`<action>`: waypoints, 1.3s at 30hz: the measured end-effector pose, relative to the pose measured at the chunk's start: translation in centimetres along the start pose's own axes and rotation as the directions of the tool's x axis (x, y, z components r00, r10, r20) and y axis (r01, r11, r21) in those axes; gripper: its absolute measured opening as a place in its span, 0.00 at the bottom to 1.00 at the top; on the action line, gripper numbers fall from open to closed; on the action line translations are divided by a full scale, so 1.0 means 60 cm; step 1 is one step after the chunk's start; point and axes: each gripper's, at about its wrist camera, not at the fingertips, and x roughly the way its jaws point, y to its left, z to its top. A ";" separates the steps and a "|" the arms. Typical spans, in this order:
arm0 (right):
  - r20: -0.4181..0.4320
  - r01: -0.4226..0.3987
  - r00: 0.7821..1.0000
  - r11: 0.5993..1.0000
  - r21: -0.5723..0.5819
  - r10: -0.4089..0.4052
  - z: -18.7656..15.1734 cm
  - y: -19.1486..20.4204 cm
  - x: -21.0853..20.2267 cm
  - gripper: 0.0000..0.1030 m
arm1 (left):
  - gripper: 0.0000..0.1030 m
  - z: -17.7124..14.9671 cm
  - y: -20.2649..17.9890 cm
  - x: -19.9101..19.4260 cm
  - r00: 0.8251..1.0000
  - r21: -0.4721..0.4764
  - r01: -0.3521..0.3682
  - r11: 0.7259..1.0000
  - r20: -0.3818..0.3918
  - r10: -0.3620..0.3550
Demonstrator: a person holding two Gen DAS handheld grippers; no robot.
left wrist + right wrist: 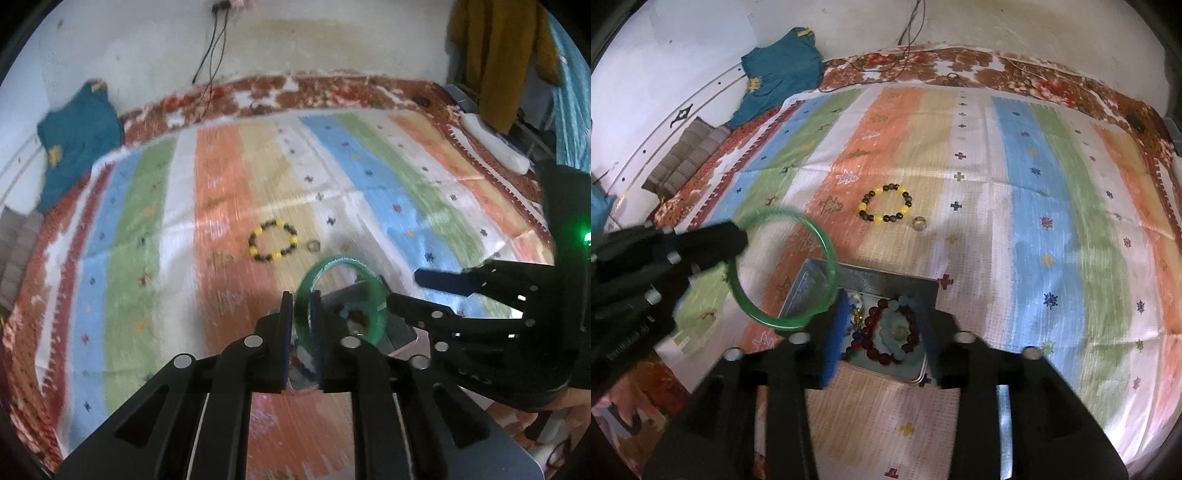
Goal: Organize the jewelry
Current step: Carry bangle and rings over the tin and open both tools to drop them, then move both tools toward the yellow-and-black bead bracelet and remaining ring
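I am holding the green bangle (783,271) in my left gripper (300,321), the pads pinching its rim edge-on so the ring is standing up in the air, hanging over the far left corner of the open metal tin (886,284), at about ten o'clock from the tin's middle. The bangle is looking like glass or hard resin to me: stiff, light, smooth and likely slippery, and probably brittle if dropped onto the tin's rim, so I am judging that a narrow pinch across the band is the only sensible hold and that it wants lowering rather than letting fall. Moving right, the tin is already carrying a dark red bead bracelet (886,332) and a pale teal one, both limp strings on elastic that will drape and roll. My right gripper (882,332) is standing released above the tin, with nothing between its pads. Farther out on the striped bed cover (1052,221), at twelve o'clock from the tin, the yellow and black bead bracelet (886,203) is lying flat, with a small ring (919,222) just beside it at its four o'clock.
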 end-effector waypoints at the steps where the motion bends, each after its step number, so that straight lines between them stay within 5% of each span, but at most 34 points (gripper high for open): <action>1: -0.003 0.002 1.000 1.000 0.005 -0.002 0.000 -0.002 0.001 0.39 | 0.19 0.001 0.003 0.004 1.000 -0.004 -0.008 1.000 -0.007 0.008; 14: -0.023 0.024 0.999 0.999 0.029 -0.023 0.009 -0.013 0.018 0.48 | 0.55 0.019 0.047 0.002 0.999 -0.111 -0.028 0.993 0.028 0.032; 39: -0.038 0.022 0.999 0.999 -0.029 -0.023 0.078 -0.022 0.073 0.62 | 0.74 0.087 0.114 0.123 0.994 -0.168 -0.068 0.983 -0.095 0.053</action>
